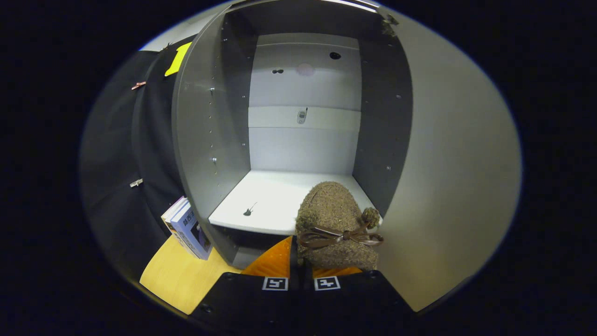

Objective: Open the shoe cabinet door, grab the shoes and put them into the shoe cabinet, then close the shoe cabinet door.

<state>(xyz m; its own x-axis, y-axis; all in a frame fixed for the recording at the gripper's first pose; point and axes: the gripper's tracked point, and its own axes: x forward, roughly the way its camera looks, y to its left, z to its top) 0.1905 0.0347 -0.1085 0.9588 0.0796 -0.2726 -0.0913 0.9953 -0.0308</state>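
Shoe [336, 224] fuzzy and brown with a bow, pinched by the gripper [301, 270], just ahead of its fingers, toe over the shelf [266, 205] of the open shoe cabinet [205, 140], books [189, 228] left

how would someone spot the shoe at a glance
Find the open grey cabinet with its white shelf. The shoe sits at the shelf's front right edge, held in the gripper. It alone is brown, fuzzy, with a ribbon bow.
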